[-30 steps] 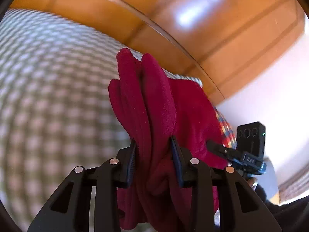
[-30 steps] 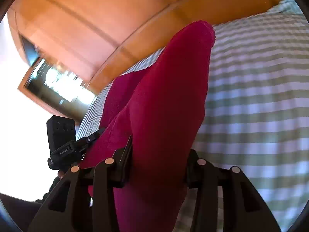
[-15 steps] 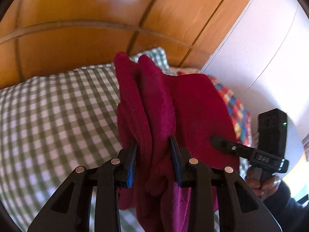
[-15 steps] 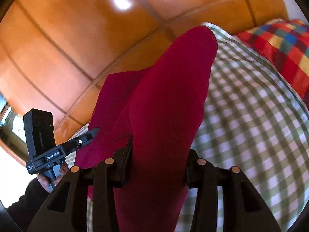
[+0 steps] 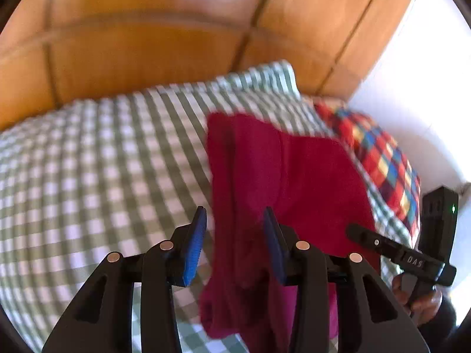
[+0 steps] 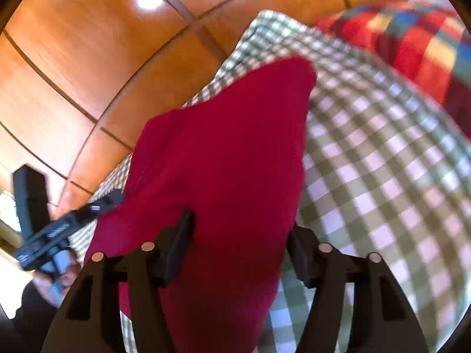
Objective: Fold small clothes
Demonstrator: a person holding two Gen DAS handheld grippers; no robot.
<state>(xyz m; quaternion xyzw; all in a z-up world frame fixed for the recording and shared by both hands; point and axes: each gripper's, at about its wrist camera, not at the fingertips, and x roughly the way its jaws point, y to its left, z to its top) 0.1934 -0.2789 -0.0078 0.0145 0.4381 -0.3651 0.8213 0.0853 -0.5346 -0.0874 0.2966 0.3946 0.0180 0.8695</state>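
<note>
Nearest the left wrist camera, the left gripper is seen with its jaws parted; a gap shows between the blue ribbed pad and the dark red fleece garment, so the cloth appears no longer clamped there, though the other pad lies against it. In the right wrist view, the right gripper is seen with its jaws set wide around a thick bunch of the same garment; contact is visible on both sides, and the cloth is judged to be held.

The garment is draped from the grippers down onto the green-and-white checked bedcover, its far edge lying flat. It is judged light, soft and limp, with a napped, non-slippery surface; thick folds are likely to bulk between the pads. Hold is best taken at a hem or corner, through few layers.

Beyond it, a multicoloured checked pillow is noted beside the garment, and a glossy orange wooden panelled headboard behind. Motion blur limits finer detail.
</note>
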